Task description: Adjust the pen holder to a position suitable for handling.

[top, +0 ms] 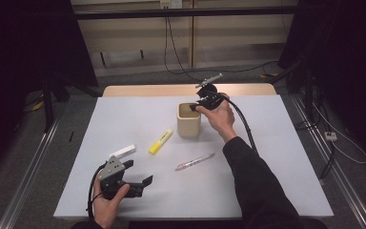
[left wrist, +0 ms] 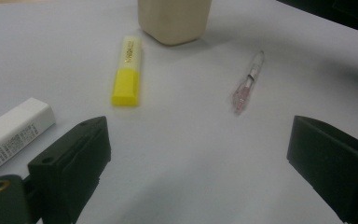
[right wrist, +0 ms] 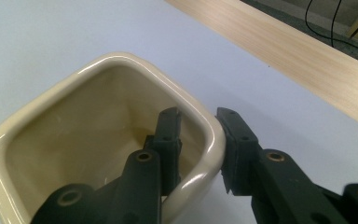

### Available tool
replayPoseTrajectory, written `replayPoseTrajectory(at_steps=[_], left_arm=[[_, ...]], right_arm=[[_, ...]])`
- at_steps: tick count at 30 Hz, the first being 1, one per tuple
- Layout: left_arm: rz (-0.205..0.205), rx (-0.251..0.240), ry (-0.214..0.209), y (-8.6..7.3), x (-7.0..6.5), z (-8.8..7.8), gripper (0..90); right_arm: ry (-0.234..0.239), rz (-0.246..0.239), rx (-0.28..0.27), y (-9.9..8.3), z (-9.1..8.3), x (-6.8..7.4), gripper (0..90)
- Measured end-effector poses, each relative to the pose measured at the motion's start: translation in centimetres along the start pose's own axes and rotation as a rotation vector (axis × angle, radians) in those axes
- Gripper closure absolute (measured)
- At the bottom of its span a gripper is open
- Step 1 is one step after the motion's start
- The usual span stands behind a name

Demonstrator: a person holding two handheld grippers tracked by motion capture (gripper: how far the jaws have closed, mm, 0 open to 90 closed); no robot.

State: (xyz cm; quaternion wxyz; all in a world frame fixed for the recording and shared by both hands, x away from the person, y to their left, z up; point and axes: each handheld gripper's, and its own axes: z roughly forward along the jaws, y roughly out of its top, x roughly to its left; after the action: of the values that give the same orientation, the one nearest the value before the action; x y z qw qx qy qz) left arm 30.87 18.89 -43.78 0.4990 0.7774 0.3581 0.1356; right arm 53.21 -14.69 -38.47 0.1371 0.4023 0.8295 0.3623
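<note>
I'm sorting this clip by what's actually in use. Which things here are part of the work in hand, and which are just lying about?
In use:
- beige cup, its wall clamped between the jaws
- right tool, one jaw inside the cup, one outside

Lying about:
- yellow highlighter
- pink pen
- white stick
- left tool, open, holding nothing

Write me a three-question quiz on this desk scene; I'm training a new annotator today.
1. True or false: the right gripper has one jaw inside the cup and one outside its wall.
2. Which lies nearest the left gripper: highlighter, pen or white eraser?
3. How many loose items lie on the table besides the cup?

Key: 1 true; 2 white eraser; 3 three.
</note>
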Motion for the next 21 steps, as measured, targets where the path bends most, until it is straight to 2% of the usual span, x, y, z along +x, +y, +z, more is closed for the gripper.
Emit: replayPoseTrajectory(at_steps=[4, 21], left_arm=[[0.001, 0.001, -0.002, 0.0, -0.02, 0.04, 5.9], [-0.002, 0.002, 0.001, -0.01, 0.0, 0.0, 6.0]], right_arm=[[0.008, -0.017, 0.007, 0.08, 0.03, -0.11, 71.3], [0.024, -0.002, -0.002, -0.08, -0.02, -0.23, 69.8]])
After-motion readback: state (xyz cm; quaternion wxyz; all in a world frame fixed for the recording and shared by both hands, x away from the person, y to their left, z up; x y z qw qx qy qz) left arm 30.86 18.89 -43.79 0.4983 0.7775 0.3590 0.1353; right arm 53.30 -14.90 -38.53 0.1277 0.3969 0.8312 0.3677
